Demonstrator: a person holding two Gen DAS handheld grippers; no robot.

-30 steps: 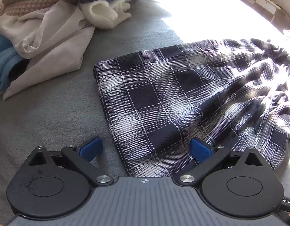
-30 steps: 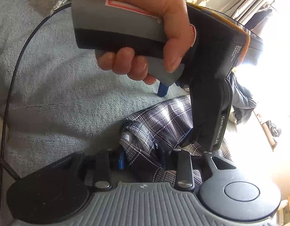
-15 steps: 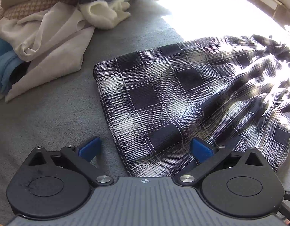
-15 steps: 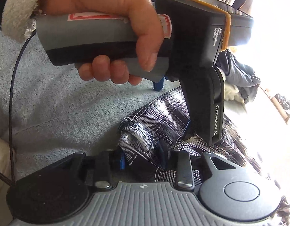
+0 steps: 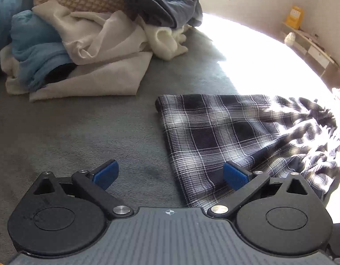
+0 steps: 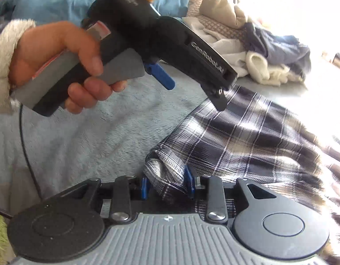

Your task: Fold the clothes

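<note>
A navy and white plaid garment [image 5: 232,132] lies spread on the grey blanket, its folded left edge straight and its right part bunched in sunlight. My left gripper [image 5: 170,174] hovers open above the garment's near left edge, its right pad over the cloth and its left pad over bare blanket. In the right wrist view my right gripper [image 6: 167,184] is shut on a bunched corner of the plaid garment [image 6: 247,137]. A hand [image 6: 55,59] in a fleecy cuff holds the left gripper's body [image 6: 161,37] above the cloth.
A heap of loose clothes [image 5: 99,37], cream, blue, tan and dark navy, sits at the back left on the grey blanket [image 5: 70,132]. Low shelving [image 5: 313,44] stands along the far right wall. A black cable [image 6: 26,145] trails at the left.
My left gripper has lifted and swung left, so the plaid garment sits further right and the clothes heap shows more. My right gripper keeps its hold on the corner.
</note>
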